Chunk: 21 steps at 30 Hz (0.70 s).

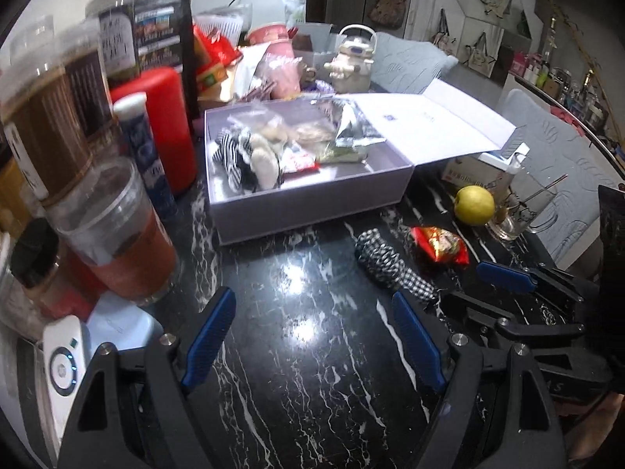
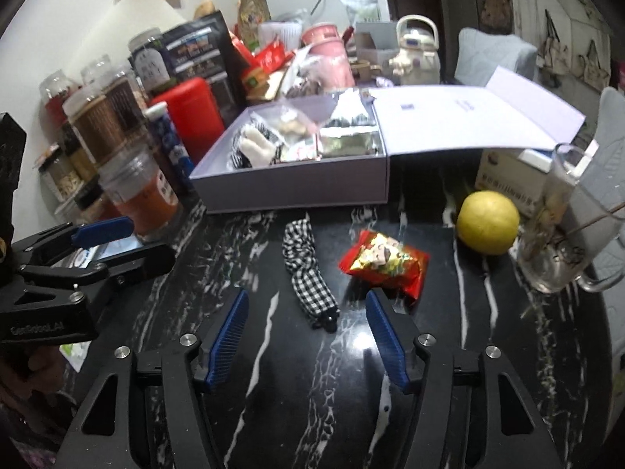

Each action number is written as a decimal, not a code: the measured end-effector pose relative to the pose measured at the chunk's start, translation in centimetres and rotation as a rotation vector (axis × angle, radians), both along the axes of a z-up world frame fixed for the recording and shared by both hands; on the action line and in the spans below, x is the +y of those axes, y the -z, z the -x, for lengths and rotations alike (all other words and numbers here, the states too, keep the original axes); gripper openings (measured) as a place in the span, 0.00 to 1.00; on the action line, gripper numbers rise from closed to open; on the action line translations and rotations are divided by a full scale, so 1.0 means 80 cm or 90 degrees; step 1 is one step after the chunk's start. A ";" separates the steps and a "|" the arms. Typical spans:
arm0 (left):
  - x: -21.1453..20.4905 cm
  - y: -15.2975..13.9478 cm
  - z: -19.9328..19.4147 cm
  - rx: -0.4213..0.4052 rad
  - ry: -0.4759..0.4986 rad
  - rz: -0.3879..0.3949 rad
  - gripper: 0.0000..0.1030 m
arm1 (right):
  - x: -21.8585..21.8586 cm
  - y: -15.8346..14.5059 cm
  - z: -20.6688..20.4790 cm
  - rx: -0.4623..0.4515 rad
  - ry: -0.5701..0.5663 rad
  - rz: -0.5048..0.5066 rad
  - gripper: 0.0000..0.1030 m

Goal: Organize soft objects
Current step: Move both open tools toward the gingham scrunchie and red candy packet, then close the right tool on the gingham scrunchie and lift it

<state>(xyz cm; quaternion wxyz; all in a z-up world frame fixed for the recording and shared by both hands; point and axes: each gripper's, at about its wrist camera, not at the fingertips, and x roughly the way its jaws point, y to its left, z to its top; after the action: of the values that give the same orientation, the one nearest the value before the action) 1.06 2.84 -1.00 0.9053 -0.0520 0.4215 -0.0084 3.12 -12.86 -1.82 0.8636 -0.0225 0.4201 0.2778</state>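
Where lid lies open, box point(image 2: 289, 191) holds plush toy point(image 2: 256, 148), foil bag point(image 2: 347, 133)

Glossy black marble-look tabletop point(image 2: 312, 391) with white veins, mirroring lamp glare under the fingers. Ahead of the right gripper, matt woven checked cloth point(image 2: 308, 273) and a shiny crinkled foil snack packet point(image 2: 384, 264). Beyond, smooth matt cardboard box point(image 2: 293, 191), probably paper-covered. Ribbed blue pads point(image 1: 418, 340), maybe rubber, on matt black plastic.
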 end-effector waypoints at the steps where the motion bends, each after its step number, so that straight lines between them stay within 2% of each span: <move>1: 0.002 0.004 -0.002 0.006 -0.001 0.001 0.80 | 0.003 0.004 -0.004 0.006 -0.005 0.004 0.59; 8: 0.017 0.022 -0.019 0.031 -0.015 0.020 0.80 | 0.024 0.021 -0.025 0.015 -0.022 0.021 0.54; 12: 0.026 0.025 -0.027 0.033 -0.028 0.011 0.80 | 0.038 0.035 -0.039 0.025 -0.035 0.035 0.52; 18: 0.031 0.031 -0.035 0.044 -0.027 0.019 0.80 | 0.054 0.049 -0.051 0.028 -0.047 0.058 0.44; 19: 0.032 0.032 -0.036 0.046 -0.028 0.025 0.80 | 0.055 0.051 -0.053 0.032 -0.049 0.057 0.39; 20: 0.033 0.032 -0.037 0.047 -0.029 0.030 0.80 | 0.057 0.053 -0.055 0.035 -0.050 0.059 0.30; 21: 0.032 0.032 -0.038 0.048 -0.029 0.033 0.80 | 0.058 0.054 -0.056 0.035 -0.053 0.068 0.24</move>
<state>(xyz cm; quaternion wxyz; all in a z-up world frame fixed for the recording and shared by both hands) 4.07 5.44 -3.59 0.8869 -0.0854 0.4539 0.0033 7.61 -8.18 -6.16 0.8371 -0.0782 0.4564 0.2914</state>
